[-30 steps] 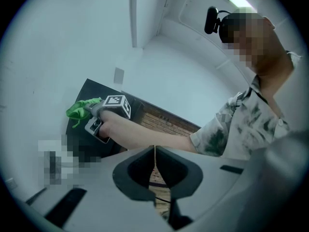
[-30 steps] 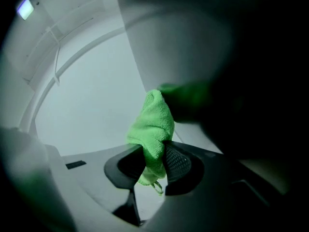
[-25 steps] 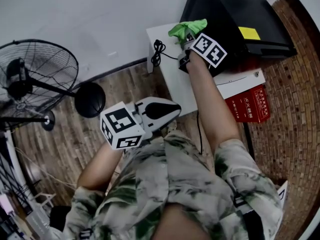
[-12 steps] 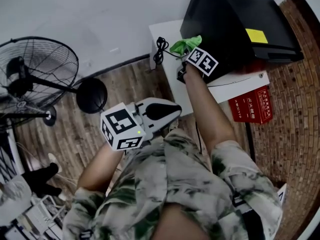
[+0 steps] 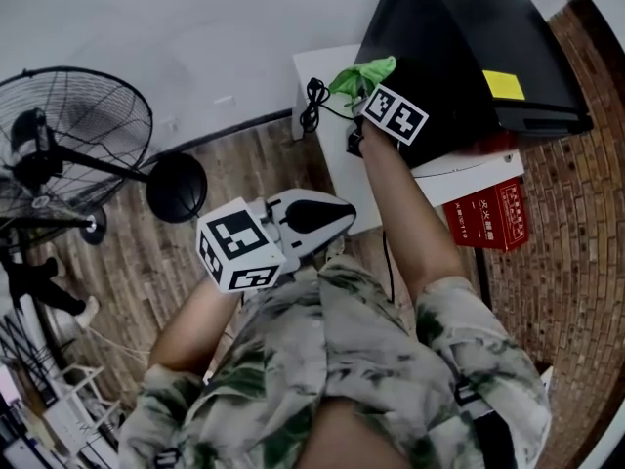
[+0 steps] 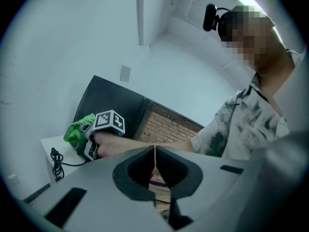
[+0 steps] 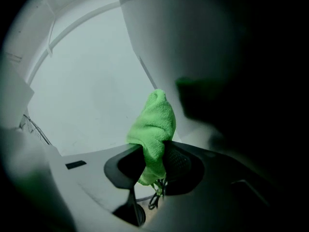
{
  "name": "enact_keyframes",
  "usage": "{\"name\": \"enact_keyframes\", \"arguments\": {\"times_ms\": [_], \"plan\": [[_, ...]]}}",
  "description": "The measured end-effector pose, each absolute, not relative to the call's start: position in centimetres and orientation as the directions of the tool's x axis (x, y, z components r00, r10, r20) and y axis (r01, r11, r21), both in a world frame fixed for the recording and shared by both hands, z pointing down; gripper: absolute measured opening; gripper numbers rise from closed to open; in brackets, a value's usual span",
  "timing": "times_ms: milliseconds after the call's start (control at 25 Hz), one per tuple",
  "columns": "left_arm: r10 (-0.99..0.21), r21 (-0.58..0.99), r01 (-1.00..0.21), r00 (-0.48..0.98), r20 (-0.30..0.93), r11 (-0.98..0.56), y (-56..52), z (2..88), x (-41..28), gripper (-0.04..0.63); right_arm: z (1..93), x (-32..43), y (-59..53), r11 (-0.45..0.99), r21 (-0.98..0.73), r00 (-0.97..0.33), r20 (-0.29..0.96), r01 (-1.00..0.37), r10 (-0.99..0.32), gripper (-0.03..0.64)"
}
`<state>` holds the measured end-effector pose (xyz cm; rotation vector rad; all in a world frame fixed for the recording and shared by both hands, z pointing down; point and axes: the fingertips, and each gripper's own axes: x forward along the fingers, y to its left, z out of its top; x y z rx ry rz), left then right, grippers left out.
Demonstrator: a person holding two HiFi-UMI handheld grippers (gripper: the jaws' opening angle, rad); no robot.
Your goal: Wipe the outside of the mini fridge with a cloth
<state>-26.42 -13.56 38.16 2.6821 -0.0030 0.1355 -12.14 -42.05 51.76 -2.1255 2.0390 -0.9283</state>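
Mini fridge (image 5: 469, 27): a black cabinet that stands on a white worktop (image 5: 337, 154) against the wall, at the upper right of the head view. A yellow label (image 5: 504, 84) is fixed to its upper face. No view shows the inside of the cabinet.

Cloth (image 5: 359, 74): green, bunched, and clamped in the right tool (image 5: 363, 84). It lies at the left side of the fridge, close to the corner that faces the person. In the right gripper view the two jaws of the right tool (image 7: 154, 163) are closed on the lower part of the cloth (image 7: 153, 124). The free end stands up above the jaws, just beside the dark fridge wall at the right of that view. Whether the cloth presses on the wall cannot be told.

Left tool (image 5: 344, 213): held in front of the person's torso, well apart from the fridge. In the left gripper view its jaws (image 6: 154, 158) meet with nothing between them.

Other items:
- A black cable (image 5: 311, 101) lies coiled on the worktop, near the cloth.
- A red box (image 5: 488, 213) with white print sits just beside the worktop on the right. It is closed, and its contents are not visible.
- A fan (image 5: 68, 145) stands on the wooden floor (image 5: 127, 262) at the left.
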Motion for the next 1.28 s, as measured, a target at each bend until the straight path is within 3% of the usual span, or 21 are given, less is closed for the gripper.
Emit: {"name": "enact_keyframes", "arguments": {"times_ms": [320,560,880,1280], "plan": [[0.022,0.425,-0.013,0.997,0.076,-0.905,-14.2,37.2,-25.9,0.026,38.6,-13.9,-46.2,0.022,-0.469,-0.110,0.161,-0.883,-0.981,0.106],[0.002,0.415,-0.027,0.998,0.070,-0.910,-14.7,36.7,-25.9,0.026,33.1,-12.6,-49.7,0.023,-0.500,-0.074,0.083,-0.866,-0.994,0.106],[-0.044,0.422,-0.072,0.996,0.074,-0.904,-16.0,37.0,-26.7,0.026,36.8,-11.6,-51.0,-0.048,-0.509,-0.032,0.148,-0.859,-0.989,0.106],[-0.091,0.459,-0.130,0.990,0.106,-0.879,-17.5,38.5,-27.1,0.026,48.0,-11.2,-50.5,-0.147,-0.475,-0.010,0.312,-0.868,-0.950,0.106]]}}
